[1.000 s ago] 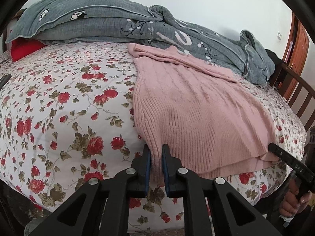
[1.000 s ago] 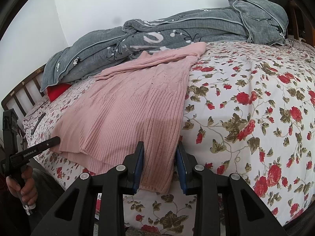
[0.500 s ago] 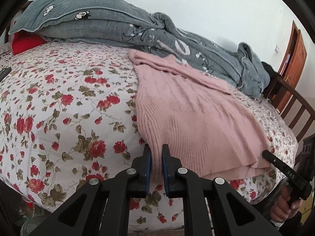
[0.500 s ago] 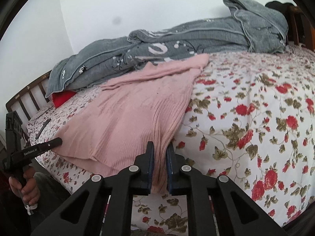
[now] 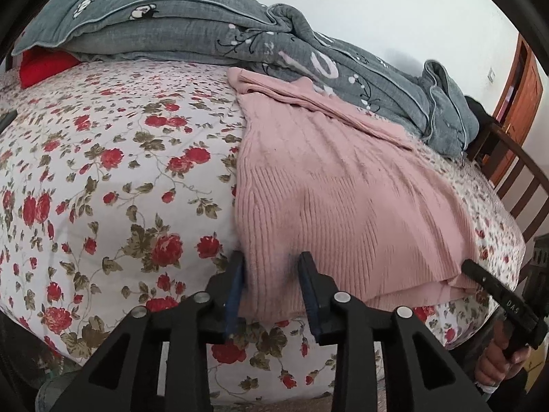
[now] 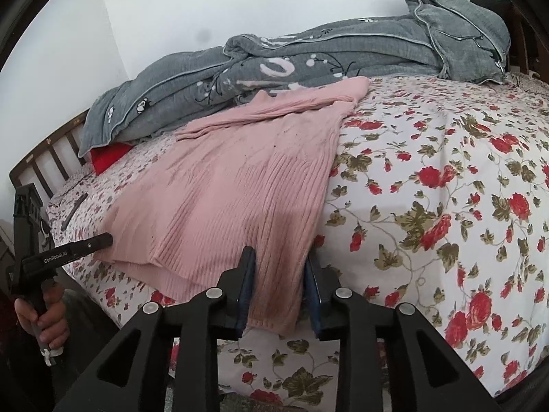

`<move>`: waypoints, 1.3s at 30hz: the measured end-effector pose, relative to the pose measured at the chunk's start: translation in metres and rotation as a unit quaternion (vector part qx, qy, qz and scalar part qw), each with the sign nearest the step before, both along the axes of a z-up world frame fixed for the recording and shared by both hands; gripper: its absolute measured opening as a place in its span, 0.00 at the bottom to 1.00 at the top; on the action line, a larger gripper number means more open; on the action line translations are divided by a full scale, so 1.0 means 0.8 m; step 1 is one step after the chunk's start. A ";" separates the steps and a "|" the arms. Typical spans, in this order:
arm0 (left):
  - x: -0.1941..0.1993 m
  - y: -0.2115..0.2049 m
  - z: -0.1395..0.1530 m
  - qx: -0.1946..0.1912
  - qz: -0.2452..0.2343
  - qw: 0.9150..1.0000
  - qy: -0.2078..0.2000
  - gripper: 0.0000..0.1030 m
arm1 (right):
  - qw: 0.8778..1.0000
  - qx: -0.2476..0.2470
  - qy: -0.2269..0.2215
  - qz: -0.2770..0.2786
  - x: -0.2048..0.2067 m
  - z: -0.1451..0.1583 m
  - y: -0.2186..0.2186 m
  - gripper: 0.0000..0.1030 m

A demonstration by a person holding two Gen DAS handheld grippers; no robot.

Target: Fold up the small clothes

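Note:
A pink ribbed knit sweater lies flat on the flowered bed, its hem hanging over the near edge; it also shows in the right wrist view. My left gripper is open, its jaws astride the hem's left corner. My right gripper is open, its jaws astride the hem's right corner. The sweater's folded sleeves lie at the far end against the grey quilt. Each gripper shows at the edge of the other's view, the right one and the left one.
A grey quilt is bunched along the far side of the bed by the wall. A red pillow sits under it. The flowered sheet covers the bed. A wooden bed frame stands at the end.
Both grippers have opened from shut on the sweater's hem. The hem now lies loose between the jaws, and both views have moved in closer to the bed.

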State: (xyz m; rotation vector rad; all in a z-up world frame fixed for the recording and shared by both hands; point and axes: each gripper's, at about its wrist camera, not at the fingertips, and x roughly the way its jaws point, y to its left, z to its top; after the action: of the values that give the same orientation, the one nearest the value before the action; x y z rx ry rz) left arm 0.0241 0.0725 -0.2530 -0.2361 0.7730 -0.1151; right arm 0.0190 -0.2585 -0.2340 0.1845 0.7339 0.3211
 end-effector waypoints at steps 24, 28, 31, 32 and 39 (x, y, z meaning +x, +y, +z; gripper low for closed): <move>-0.010 0.014 0.049 -0.042 0.013 0.999 -0.024 0.10 | 0.997 0.071 -0.010 -0.012 -0.009 0.056 -0.012 0.09; 0.000 0.019 0.077 -0.063 0.012 0.998 -0.025 0.10 | 0.997 0.071 -0.012 -0.018 -0.002 0.078 -0.009 0.09; 0.017 0.024 0.101 -0.073 0.014 0.997 -0.018 0.10 | 0.997 0.073 -0.008 -0.019 0.008 0.096 -0.007 0.09; 0.022 0.026 0.108 -0.079 0.015 0.997 -0.016 0.10 | 0.997 0.079 -0.007 -0.018 0.013 0.103 -0.007 0.09; 0.076 0.041 0.160 -0.102 0.021 0.994 -0.023 0.10 | 0.991 0.131 0.017 -0.026 0.067 0.143 -0.018 0.09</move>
State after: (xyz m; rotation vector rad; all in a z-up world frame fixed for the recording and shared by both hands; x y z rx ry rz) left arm 0.0849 0.1049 -0.1246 -0.4423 0.7095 -0.1604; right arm 0.0722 -0.2726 -0.1198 0.4571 0.7173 0.3645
